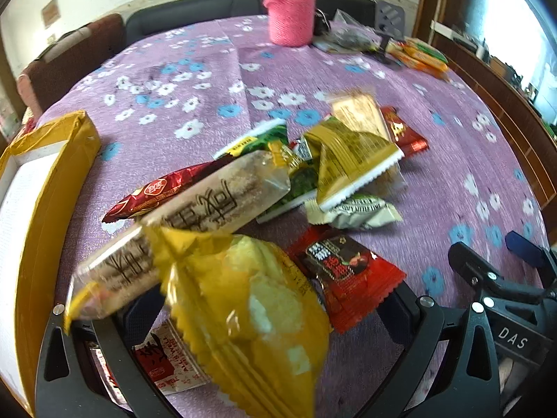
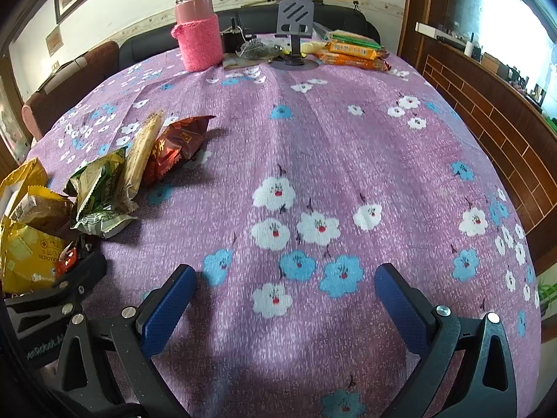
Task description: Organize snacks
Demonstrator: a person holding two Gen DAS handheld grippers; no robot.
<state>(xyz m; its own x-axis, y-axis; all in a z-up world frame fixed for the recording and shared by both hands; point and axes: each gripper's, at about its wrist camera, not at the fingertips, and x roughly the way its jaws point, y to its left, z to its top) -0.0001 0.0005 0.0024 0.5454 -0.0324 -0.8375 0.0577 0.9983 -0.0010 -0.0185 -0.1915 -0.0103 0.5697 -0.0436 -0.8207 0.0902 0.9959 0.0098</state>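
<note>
In the left wrist view, my left gripper (image 1: 250,320) is shut on a yellow cracker packet (image 1: 257,317), held above the purple flowered tablecloth (image 1: 195,69). A clear long bread packet (image 1: 181,219) lies against it; its fingertips are hidden behind the packet. Behind lies a pile of snacks: a red bar (image 1: 156,191), a gold packet (image 1: 351,160), a green packet (image 1: 268,146), a red packet (image 1: 348,275). A yellow box (image 1: 41,209) stands open at the left. My right gripper (image 2: 283,296) is open and empty over bare cloth; the pile (image 2: 104,181) is to its left.
A pink-sleeved flask (image 2: 198,31), a grey phone stand (image 2: 296,24) and orange biscuit packs (image 2: 351,52) stand at the table's far edge. A dark sofa is behind. A wooden wall runs along the right. My right gripper shows at the lower right of the left wrist view (image 1: 504,268).
</note>
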